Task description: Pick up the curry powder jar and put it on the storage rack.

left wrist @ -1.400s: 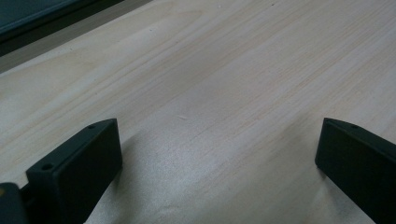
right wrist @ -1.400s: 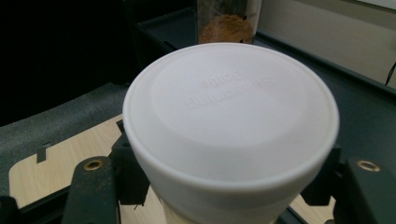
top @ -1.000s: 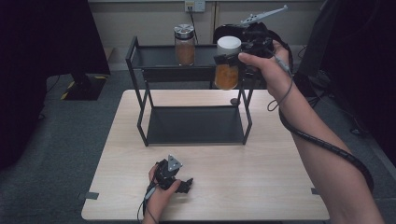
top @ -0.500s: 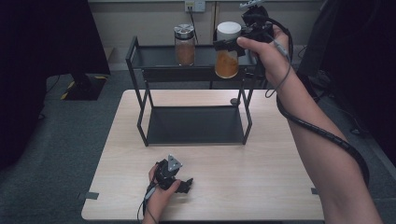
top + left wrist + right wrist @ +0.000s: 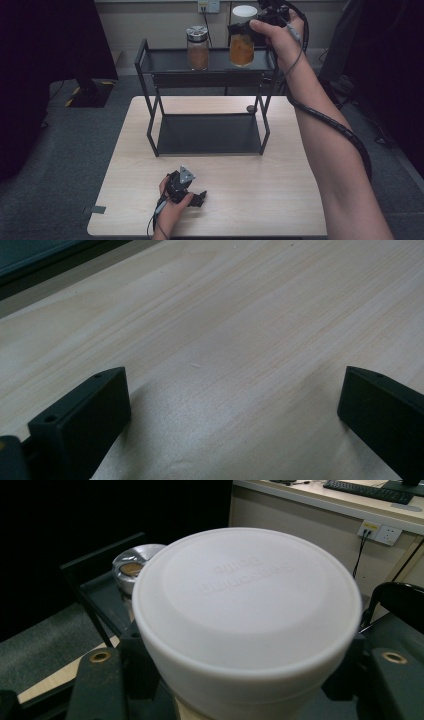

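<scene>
- Left tongs (image 5: 196, 197) rest on the light wood surface (image 5: 260, 190) near its front edge, held in the person's left hand (image 5: 170, 207), grey three-cornered plate on top.
- Left gripper view: the left tongs' two black jaws are spread wide, bare wood grain between them, nothing pinched.
- Black two-tier metal rack (image 5: 150, 107) stands at the far half of the surface; its lower shelf (image 5: 210, 134) is a dark flat panel.
- Metal-lidded jar (image 5: 197, 47) with brown contents stands upright on the rack's top shelf (image 5: 165, 61), left of centre.
- White-lidded jar (image 5: 242, 42) with orange contents is just right of it, upright, at the right part of the top shelf; from the high view cannot tell whether its base touches the shelf.
- Right tongs (image 5: 245, 27) pinch the white-lidded jar just under its lid, jaws on either side; right hand (image 5: 277, 32) is at the far right above the rack.
- Right gripper view: white lid (image 5: 247, 600) up close with faint raised lettering, metal-lidded jar (image 5: 131, 569) behind it to the left.
- Small dark round thing (image 5: 251, 108) lies on the surface by the rack's right rear leg; too small to identify.
- Wall socket (image 5: 208, 6) on the wall behind the rack.
</scene>
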`<state>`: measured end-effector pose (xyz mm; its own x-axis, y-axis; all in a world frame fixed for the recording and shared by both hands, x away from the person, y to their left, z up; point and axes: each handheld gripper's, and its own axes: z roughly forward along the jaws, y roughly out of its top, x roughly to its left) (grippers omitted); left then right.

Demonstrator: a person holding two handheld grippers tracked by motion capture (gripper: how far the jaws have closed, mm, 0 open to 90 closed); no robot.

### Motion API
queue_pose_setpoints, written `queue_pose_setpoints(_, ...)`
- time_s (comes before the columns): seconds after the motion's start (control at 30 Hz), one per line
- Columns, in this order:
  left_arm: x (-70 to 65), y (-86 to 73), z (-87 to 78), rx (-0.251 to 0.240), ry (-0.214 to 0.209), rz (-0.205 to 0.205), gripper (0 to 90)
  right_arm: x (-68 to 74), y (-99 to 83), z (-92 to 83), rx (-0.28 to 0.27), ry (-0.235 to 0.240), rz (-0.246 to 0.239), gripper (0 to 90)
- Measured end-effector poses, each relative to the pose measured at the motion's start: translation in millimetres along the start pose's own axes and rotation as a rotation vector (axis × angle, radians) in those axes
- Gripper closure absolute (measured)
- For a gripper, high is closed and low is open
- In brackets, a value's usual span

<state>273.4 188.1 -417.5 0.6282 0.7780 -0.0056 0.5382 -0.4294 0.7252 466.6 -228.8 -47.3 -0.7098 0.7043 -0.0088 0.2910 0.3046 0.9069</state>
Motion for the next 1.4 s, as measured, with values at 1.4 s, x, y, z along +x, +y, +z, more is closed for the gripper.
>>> queue_pose_setpoints(1.4, 0.0, 0.3, -0.1, 0.002, 0.000, 0.001, 0.1, -6.0, -11.5, 37.5, 0.020, -0.050, 0.063, 33.6)
